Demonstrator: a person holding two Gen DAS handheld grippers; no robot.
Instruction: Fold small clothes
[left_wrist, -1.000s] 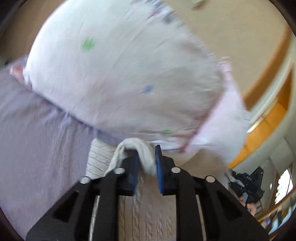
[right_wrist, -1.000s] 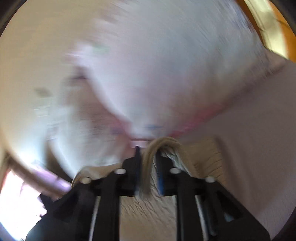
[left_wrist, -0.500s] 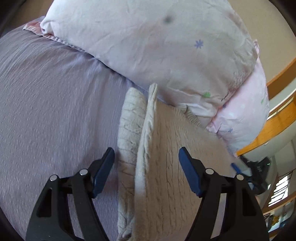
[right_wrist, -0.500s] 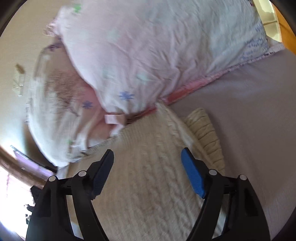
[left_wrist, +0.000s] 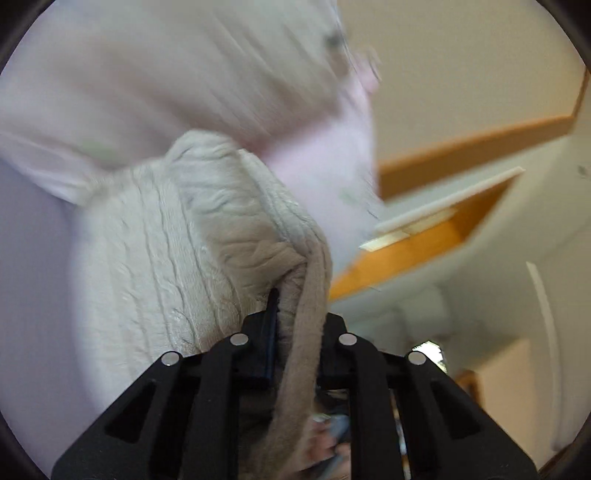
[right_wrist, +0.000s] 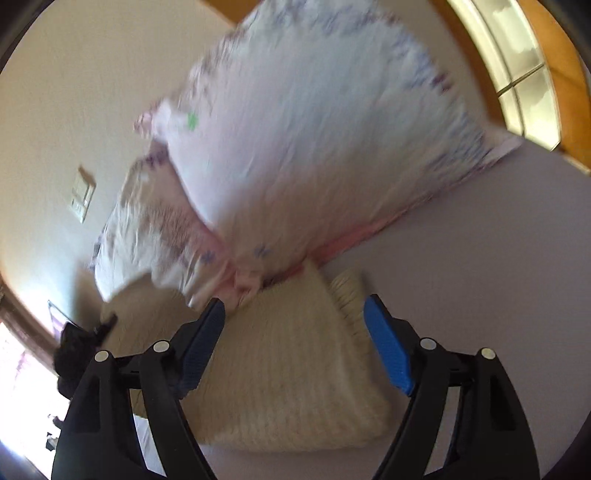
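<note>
While the right claw gapes wide, the left claw apparently pinches the cream sweater

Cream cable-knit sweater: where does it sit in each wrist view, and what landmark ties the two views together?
Left wrist: the cream cable-knit sweater fills centre-left, an edge clamped in the left gripper.
Right wrist: the sweater lies lower centre on the lilac bedsheet, under the open right gripper.
Shared landmark: the white floral pillow, behind the sweater.
</note>
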